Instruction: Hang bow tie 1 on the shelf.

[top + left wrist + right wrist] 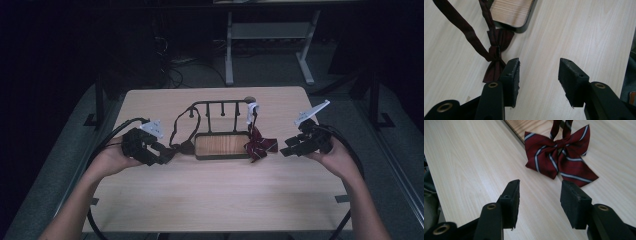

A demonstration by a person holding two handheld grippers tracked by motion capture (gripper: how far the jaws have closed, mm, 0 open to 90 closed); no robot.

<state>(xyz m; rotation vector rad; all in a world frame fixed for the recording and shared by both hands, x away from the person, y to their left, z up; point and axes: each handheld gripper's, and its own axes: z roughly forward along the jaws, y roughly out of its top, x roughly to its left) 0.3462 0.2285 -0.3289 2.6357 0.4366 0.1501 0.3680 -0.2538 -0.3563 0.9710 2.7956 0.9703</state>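
Observation:
A black peg rack (pixel 220 106) with a wooden base (pixel 221 145) stands mid-table. A plain dark red bow tie (pixel 186 146) lies at the base's left end, its strap looped up to the rack. A striped red bow tie (pixel 261 145) lies at the right end, hanging by its strap from a white-tipped peg. My left gripper (pixel 167 154) is open just left of the plain tie. In the left gripper view that tie (pixel 496 53) lies just beyond the left jaw, with bare table between the jaws (pixel 539 70). My right gripper (pixel 540 192) is open, a short way from the striped tie (pixel 559 157).
The light wooden table (pixel 215 195) stretches towards the person in front of the rack. Black cables (pixel 107 137) trail from both grippers off the table's sides. A white desk frame (pixel 229 50) stands on the floor beyond the far edge.

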